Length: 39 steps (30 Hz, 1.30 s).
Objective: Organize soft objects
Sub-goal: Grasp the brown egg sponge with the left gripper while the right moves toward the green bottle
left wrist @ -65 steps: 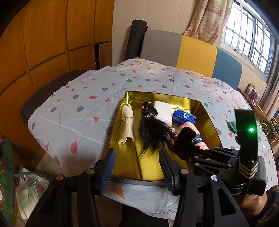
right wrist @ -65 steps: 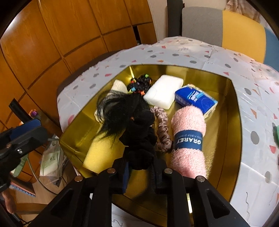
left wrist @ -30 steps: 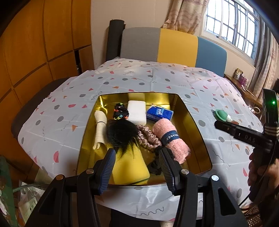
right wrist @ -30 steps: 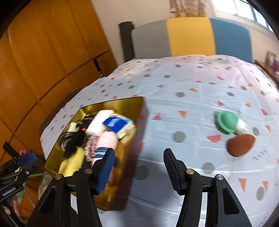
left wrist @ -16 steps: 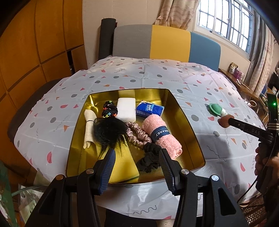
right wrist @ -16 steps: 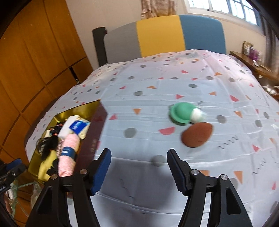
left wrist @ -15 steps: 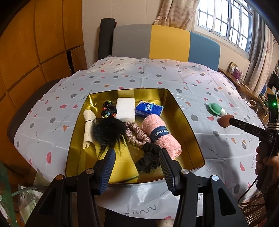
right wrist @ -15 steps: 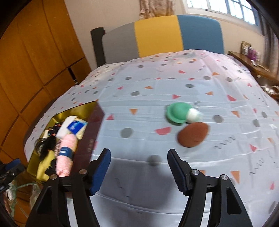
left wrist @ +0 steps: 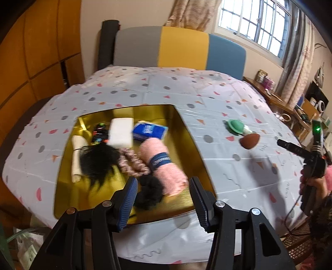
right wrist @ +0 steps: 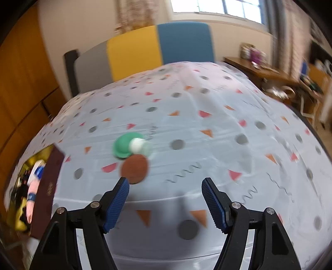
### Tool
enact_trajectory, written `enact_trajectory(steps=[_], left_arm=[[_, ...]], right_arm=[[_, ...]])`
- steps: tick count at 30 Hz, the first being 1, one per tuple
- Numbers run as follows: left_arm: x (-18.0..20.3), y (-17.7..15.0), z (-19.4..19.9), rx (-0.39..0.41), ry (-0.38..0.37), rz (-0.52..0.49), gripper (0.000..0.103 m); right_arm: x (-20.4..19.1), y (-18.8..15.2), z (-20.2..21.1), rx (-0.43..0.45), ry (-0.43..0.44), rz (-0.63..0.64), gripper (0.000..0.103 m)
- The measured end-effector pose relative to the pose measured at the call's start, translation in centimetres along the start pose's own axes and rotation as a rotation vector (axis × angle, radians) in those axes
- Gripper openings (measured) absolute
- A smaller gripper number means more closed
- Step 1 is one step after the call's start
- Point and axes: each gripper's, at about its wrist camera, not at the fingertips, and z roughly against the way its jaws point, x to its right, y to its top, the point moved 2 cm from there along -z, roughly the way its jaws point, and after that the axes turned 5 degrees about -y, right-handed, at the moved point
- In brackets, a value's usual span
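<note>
In the right wrist view the gold tray [right wrist: 50, 182] at nine o'clock is cut by the frame edge, its contents a blur; the brown sponge [right wrist: 134, 168] is smeared.

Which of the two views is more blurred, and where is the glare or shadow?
Right wrist view: strongly motion-blurred, brown sponge smeared; gripper shadow darkens the tablecloth in front. Left wrist view: milder blur, gold tray reflective, window bright.

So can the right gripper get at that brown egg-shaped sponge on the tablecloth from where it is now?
Probably yes. The right gripper is open and empty, and the brown sponge lies just ahead of its left finger on bare tablecloth. Only the green puff crowds it, at the far side.
</note>
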Motion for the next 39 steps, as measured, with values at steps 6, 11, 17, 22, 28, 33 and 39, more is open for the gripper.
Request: enact_trajectory(steps=[6,11,17,22,28,33,39], left_arm=[[4.1,1.8,-1.8,-0.027,-0.070,-0.077,0.053],[8.0,3.2,-4.5,-0.063,-0.137,-0.141,0.053],[13.2,4.5,-8.6,-0.117,-0.206,-0.208,0.053],[17.6,5.8,-12.5,-0.149,-0.248,-0.271,0.067],[22.1,6.6,-17.8,-0.195,-0.296,-0.328,0.073],[23.8,6.9,-21.7,-0.213,-0.264,-0.350,0.074],[24.0,7.6,-24.6,-0.197,-0.239,-0.303,0.072]], right_arm=[[3.3,0.7,-0.2,-0.005,0.003,-0.170,0.073],[3.8,0.8,0.0,-0.007,0.009,-0.218,0.073],[5.0,1.0,0.4,-0.004,0.017,-0.290,0.074],[6.1,1.0,0.4,-0.017,0.025,-0.353,0.079],[6.5,1.1,0.2,-0.032,0.047,-0.386,0.079],[6.5,1.2,0.2,-0.041,0.077,-0.398,0.079],[6.2,1.2,0.0,-0.052,0.111,-0.407,0.080]])
